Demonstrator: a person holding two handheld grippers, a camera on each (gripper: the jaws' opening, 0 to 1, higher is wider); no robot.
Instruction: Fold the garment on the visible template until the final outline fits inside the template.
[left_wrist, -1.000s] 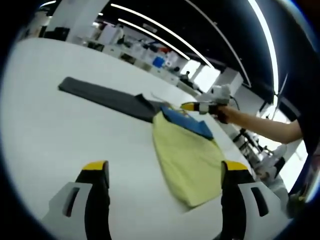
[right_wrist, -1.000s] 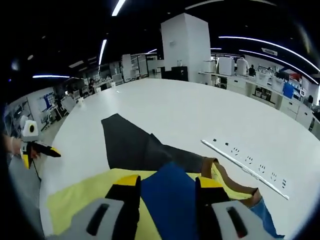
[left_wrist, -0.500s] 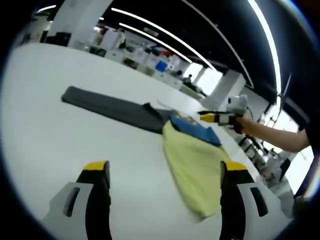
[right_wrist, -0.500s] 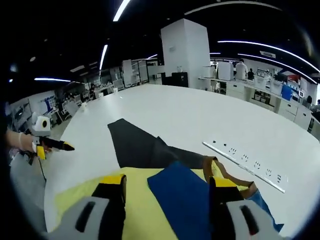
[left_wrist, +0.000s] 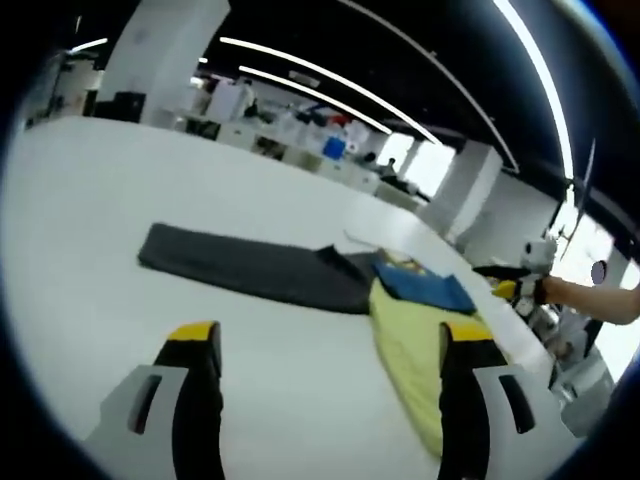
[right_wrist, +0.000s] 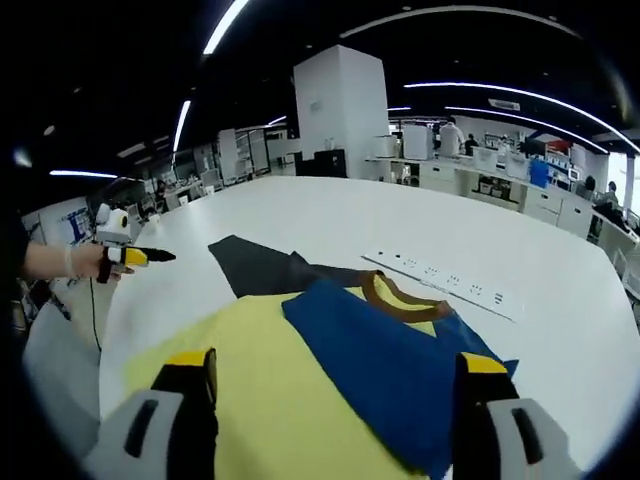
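A yellow garment (right_wrist: 260, 380) with a blue panel (right_wrist: 400, 350) folded over it and a brown collar (right_wrist: 400, 298) lies on the white table. Its far end overlaps a dark grey flat template (right_wrist: 262, 268). My right gripper (right_wrist: 335, 368) hovers open above the yellow cloth, jaws wide apart and holding nothing. My left gripper (left_wrist: 328, 340) is open over bare table, short of the garment (left_wrist: 410, 340) and the grey template (left_wrist: 250, 270). At the right of the left gripper view, a hand holds the right gripper (left_wrist: 512, 286) beyond the blue panel (left_wrist: 425, 288). The left gripper (right_wrist: 135, 256) shows far left, off the cloth.
A long white strip with dark marks (right_wrist: 445, 282) lies on the table (right_wrist: 330, 215) beyond the collar. Desks, shelves and a white pillar (right_wrist: 340, 110) stand far behind. A person's forearm (left_wrist: 595, 300) reaches in at the right edge.
My right gripper's jaws have spread wide and it has drawn back from the blue panel, which now lies flat. The left gripper view has swung, with the right gripper farther from the garment.
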